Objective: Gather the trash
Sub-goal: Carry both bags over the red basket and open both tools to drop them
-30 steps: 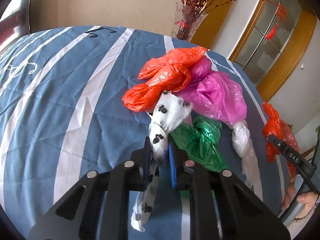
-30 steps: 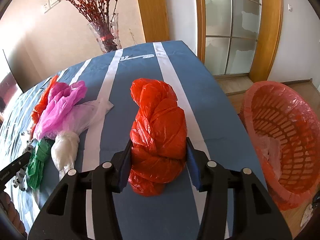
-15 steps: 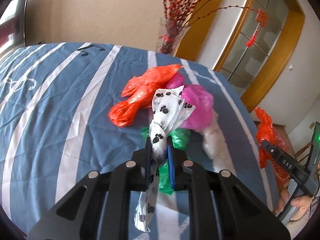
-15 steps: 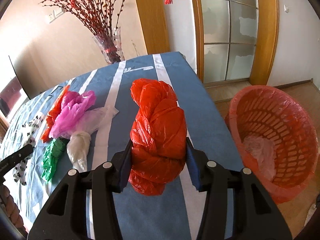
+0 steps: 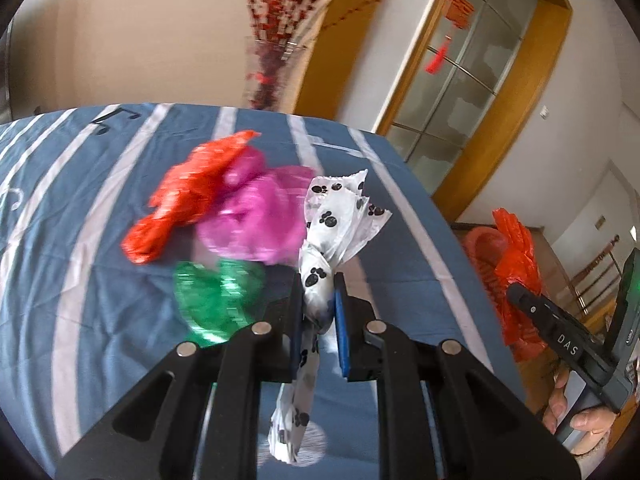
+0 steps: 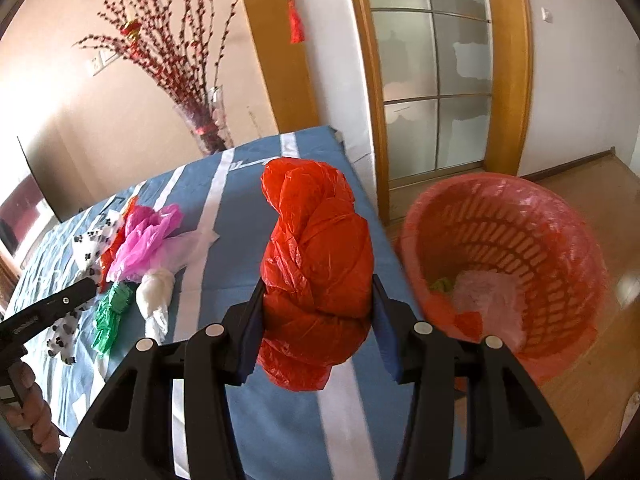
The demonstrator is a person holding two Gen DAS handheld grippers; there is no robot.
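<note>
My left gripper (image 5: 318, 312) is shut on a white paw-print bag (image 5: 334, 224), lifted off the blue striped tablecloth (image 5: 80, 240), with the bag's tail hanging below the jaws. My right gripper (image 6: 318, 320) is shut on a knotted red bag (image 6: 316, 256), held above the table's right edge. A red laundry-style basket (image 6: 552, 216) lined with clear plastic stands on the floor right of the table, with some trash in its bottom. In the left wrist view the right gripper (image 5: 520, 300) and its red bag (image 5: 516, 264) show at the far right.
Left on the cloth lie an orange-red bag (image 5: 192, 192), a magenta bag (image 5: 256, 216), a green bag (image 5: 216, 296) and a white bag (image 6: 156, 292). A glass vase of red branches (image 6: 208, 124) stands at the far table end. A wooden-framed glass door (image 6: 436, 80) lies beyond.
Both grippers have risen and swung toward the right with their bags. The paw-print bag has left the pile. The basket has come nearer and fuller into the right wrist view.
</note>
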